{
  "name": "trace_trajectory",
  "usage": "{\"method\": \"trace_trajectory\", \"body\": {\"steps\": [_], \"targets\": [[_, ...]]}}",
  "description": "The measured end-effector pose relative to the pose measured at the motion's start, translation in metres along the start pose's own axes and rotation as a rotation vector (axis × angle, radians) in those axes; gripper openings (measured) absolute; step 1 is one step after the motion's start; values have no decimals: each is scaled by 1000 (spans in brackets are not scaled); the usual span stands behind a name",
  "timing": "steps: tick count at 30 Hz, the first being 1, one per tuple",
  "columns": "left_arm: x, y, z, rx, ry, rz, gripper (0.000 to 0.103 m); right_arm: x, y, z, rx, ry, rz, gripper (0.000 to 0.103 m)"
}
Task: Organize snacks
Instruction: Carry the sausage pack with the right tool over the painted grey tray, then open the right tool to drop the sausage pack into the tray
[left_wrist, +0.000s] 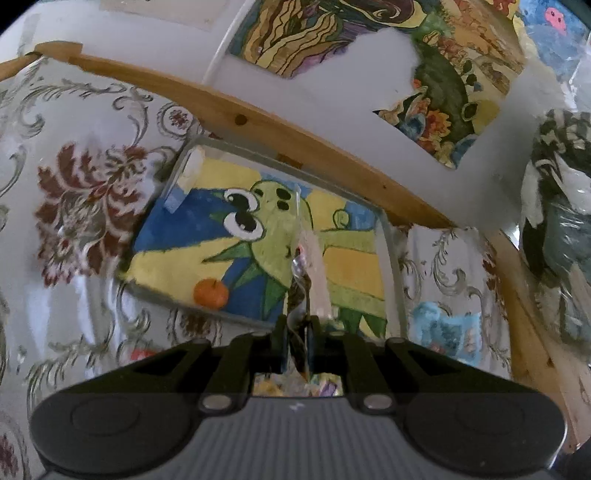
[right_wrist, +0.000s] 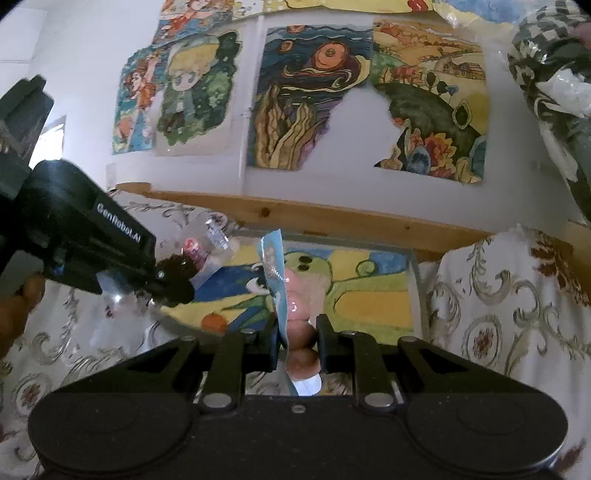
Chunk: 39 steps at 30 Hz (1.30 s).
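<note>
Between our right gripper's (right_wrist: 299, 341) jaws sits a blue-edged snack packet (right_wrist: 275, 280) with pinkish round pieces showing through its clear side; the pads press it from both sides, so the jaws are closed on it, and the packet stands up edge-on ahead of the fingers. Our left gripper (left_wrist: 298, 334) is pinched nearly together on a thin clear wrapper (left_wrist: 304, 258), which rises narrow and upright from the fingertips; in the right wrist view that same wrapper appears as a crumpled clear packet with a pink and red print, held at the tip of the left gripper on the left side of the picture. Both snacks hang above a clear shallow tray (left_wrist: 393, 258) lying on a floral tablecloth (left_wrist: 81, 206). Under or inside the tray we see a painted sheet with a green cartoon creature (left_wrist: 273, 221); a small orange shape (left_wrist: 210, 291) shows near its front edge, and we cannot tell whether it is painted or real. Another blue packet (left_wrist: 447, 328) lies on the cloth just right of the tray. Behind runs a wooden rail (right_wrist: 332, 218), and above it paintings (right_wrist: 310, 92) hang on the white wall.
</note>
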<state>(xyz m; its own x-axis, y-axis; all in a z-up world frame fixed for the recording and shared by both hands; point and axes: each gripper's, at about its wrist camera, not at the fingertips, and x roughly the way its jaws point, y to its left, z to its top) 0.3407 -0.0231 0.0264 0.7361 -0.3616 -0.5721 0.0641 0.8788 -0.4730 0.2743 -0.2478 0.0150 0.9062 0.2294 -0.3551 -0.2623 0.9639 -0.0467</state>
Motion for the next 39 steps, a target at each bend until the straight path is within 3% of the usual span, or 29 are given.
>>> {"method": "trace_trajectory", "body": {"steps": [10, 15, 23, 39], "targets": [[58, -12, 35, 50, 18, 3, 10, 63, -42, 36, 12, 24, -52, 21], [92, -14, 42, 50, 51, 33, 10, 101, -67, 35, 37, 73, -81, 21], [127, -14, 43, 49, 91, 75, 10, 145, -105, 27, 161, 167, -54, 21], [152, -8, 34, 51, 111, 121, 10, 183, -103, 12, 160, 252, -18, 21]]}}
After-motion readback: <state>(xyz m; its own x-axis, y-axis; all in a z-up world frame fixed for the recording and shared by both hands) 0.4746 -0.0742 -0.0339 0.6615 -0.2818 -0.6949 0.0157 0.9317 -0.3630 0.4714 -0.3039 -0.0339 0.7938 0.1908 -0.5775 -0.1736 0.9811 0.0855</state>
